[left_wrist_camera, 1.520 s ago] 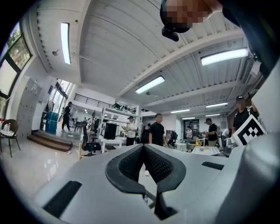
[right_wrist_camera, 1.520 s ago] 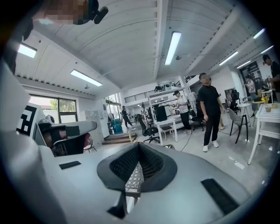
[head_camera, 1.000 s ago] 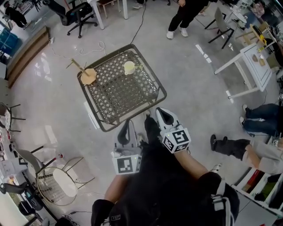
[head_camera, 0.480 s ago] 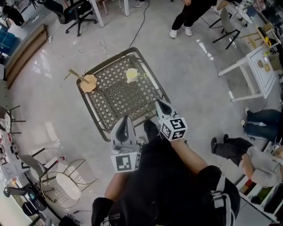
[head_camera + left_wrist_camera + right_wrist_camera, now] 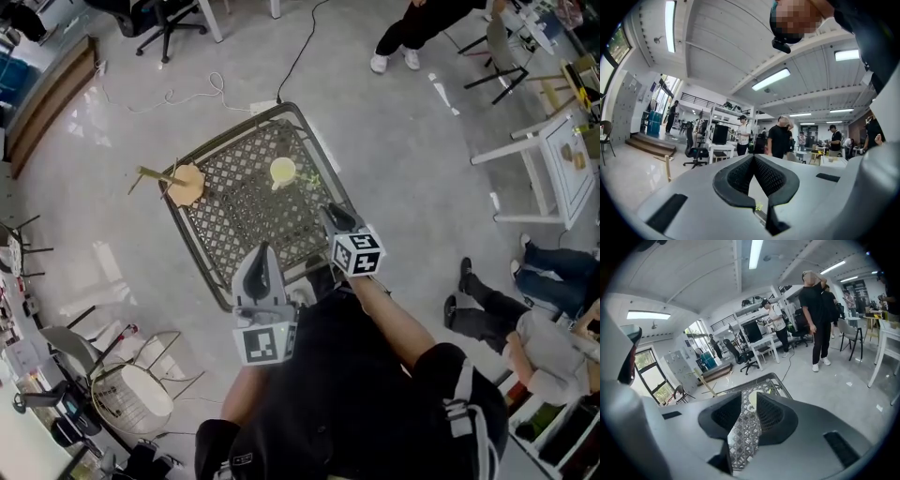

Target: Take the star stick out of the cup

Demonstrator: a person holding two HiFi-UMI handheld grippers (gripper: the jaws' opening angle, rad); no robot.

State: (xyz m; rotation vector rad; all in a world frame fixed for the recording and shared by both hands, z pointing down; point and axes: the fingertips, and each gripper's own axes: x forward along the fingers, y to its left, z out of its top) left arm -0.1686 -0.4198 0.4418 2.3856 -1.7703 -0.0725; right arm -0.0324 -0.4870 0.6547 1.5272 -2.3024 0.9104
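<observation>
A pale yellow cup (image 5: 282, 171) stands on the far half of the dark metal mesh table (image 5: 234, 234). A thin yellow-green stick (image 5: 307, 177) leans out of it to the right; its star shape is too small to make out. My right gripper (image 5: 331, 213) reaches over the table's near right edge, well short of the cup. Its jaws are opening with nothing between them, and in the right gripper view (image 5: 749, 395) the cup (image 5: 752, 401) shows far off through the gap. My left gripper (image 5: 260, 251) hovers at the table's near edge, tips together and empty (image 5: 753, 157).
A round wooden piece with sticks (image 5: 185, 183) sits at the table's left corner. A wire stool (image 5: 131, 394) stands at the lower left, a white table (image 5: 548, 155) at the right, a cable (image 5: 187, 94) on the floor beyond. People stand and sit around the room.
My right gripper has moved forward from my body over the table's near edge, and its jaws have parted. The left gripper has shifted only slightly.
</observation>
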